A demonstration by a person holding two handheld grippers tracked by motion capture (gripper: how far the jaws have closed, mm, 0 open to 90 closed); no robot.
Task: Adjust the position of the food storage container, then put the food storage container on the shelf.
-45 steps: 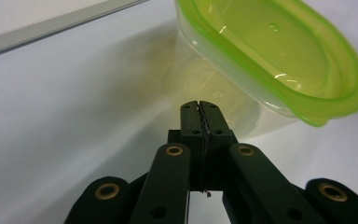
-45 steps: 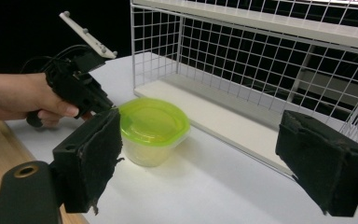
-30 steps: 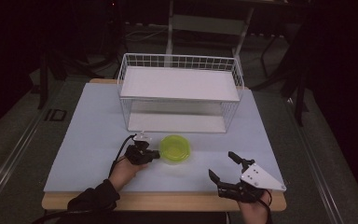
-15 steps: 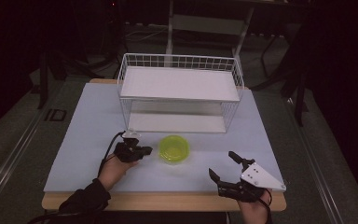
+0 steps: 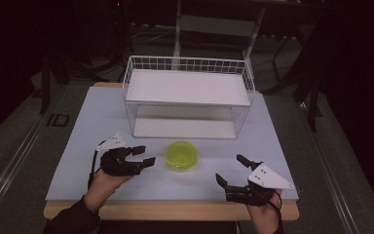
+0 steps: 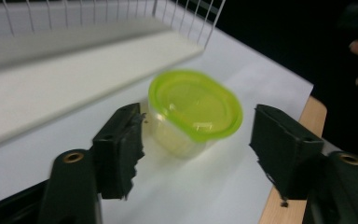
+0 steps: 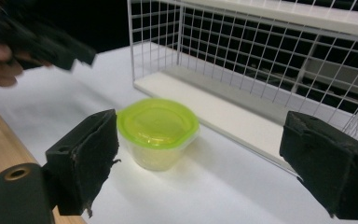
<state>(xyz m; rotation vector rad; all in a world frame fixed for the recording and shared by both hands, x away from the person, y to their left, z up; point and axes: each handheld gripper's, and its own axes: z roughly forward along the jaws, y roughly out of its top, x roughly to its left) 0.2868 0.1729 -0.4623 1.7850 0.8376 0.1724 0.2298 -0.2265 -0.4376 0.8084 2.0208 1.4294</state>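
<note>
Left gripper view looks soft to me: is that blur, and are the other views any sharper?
Left gripper view: the container and rack are smeared by motion blur. Right gripper view: container and rack sharp, but the left gripper is blurred. High view: evenly lit white table, dark surroundings, no glare.

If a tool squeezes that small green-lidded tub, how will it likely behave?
The tub looks like thin, clear plastic, so its walls would probably flex under pressure. It seems empty, hence likely light and easy to shove across the table. Its smooth sides may slip; its squat, wide shape should resist tipping.
</note>
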